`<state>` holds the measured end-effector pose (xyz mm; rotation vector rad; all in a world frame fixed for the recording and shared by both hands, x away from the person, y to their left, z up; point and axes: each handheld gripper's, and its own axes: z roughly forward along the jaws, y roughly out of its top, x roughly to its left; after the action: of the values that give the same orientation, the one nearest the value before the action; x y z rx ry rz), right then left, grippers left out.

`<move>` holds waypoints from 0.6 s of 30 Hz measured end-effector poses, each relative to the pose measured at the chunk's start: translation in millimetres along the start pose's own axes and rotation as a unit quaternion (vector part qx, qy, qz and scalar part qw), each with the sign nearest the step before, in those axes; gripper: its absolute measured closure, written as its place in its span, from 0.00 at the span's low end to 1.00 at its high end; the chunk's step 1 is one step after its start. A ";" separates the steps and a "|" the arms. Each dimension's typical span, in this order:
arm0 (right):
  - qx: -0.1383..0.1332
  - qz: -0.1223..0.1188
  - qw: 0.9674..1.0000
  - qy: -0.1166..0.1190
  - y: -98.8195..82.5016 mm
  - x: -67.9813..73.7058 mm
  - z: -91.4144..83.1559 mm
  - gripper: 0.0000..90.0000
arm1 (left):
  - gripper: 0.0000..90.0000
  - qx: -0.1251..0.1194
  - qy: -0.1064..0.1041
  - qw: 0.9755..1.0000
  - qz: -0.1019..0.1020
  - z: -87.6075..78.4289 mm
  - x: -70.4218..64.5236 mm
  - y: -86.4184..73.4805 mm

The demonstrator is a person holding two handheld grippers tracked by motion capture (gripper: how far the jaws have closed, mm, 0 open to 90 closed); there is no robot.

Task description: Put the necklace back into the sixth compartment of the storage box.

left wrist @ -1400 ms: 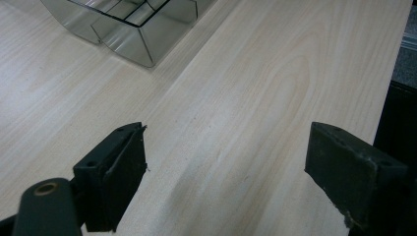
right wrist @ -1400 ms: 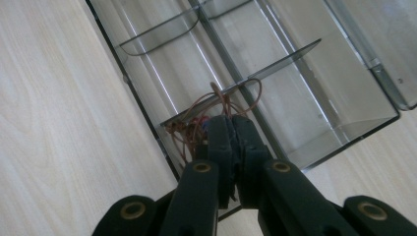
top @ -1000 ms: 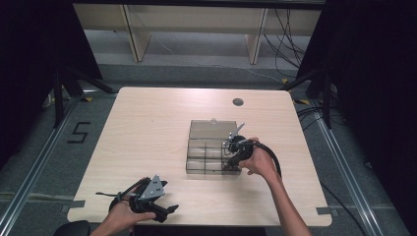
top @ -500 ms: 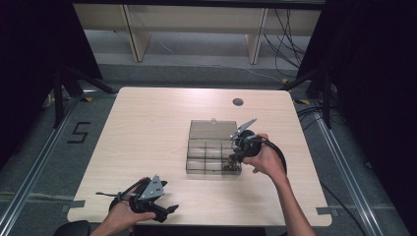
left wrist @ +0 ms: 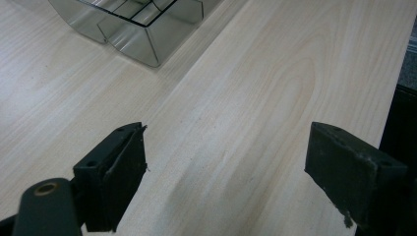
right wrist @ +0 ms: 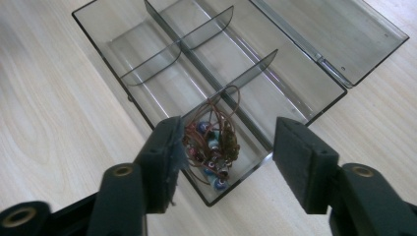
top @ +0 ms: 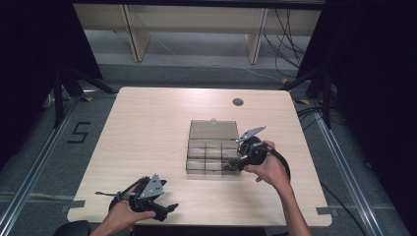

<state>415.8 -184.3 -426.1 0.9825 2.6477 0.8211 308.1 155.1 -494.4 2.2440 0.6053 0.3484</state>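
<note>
A smoky clear compartment box point(top: 212, 152) lies right of the table's middle, its lid point(top: 214, 130) folded open at the far side. A tangle of coloured beads on brown cord point(right wrist: 212, 142) rests in one end compartment, at the box's near right point(top: 227, 167). My right gripper point(right wrist: 228, 157) hovers just above the beads. Its jaws have just been opening; the beads sit below the gap, with neither pad pressing on them. In the high view the right gripper point(top: 235, 164) stands at the box's right end. My left gripper point(top: 169, 210) rests near the front left edge, open over bare wood point(left wrist: 226, 172).
The box's near corner point(left wrist: 142, 39) lies ahead of the left gripper. A round cable hole point(top: 238, 102) is in the table near its far edge. Bare wood stretches left of the box. A dark floor surrounds the table, and a wooden shelf unit point(top: 196, 24) stands beyond it.
The right gripper has lifted slightly from the box and its jaws have spread apart, with the beads left lying in the compartment. The left gripper has stayed where it was.
</note>
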 end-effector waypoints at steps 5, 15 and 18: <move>-0.004 0.001 1.000 0.004 -3.8 3.9 -2.8 0.44 | 0.17 -0.004 -0.001 1.000 0.003 -0.5 0.0 0.5; -0.022 0.022 1.000 0.004 -21.6 8.1 -6.7 0.38 | 0.17 -0.003 -0.003 1.000 0.000 0.0 -1.0 0.2; -0.019 0.019 1.000 0.000 -25.0 6.4 -8.0 0.37 | 0.17 -0.001 0.004 1.000 0.003 -0.2 -0.4 0.3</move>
<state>394.5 -199.2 -433.6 1.0271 2.6112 0.8753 307.7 154.8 -494.0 2.2430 0.6024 0.3597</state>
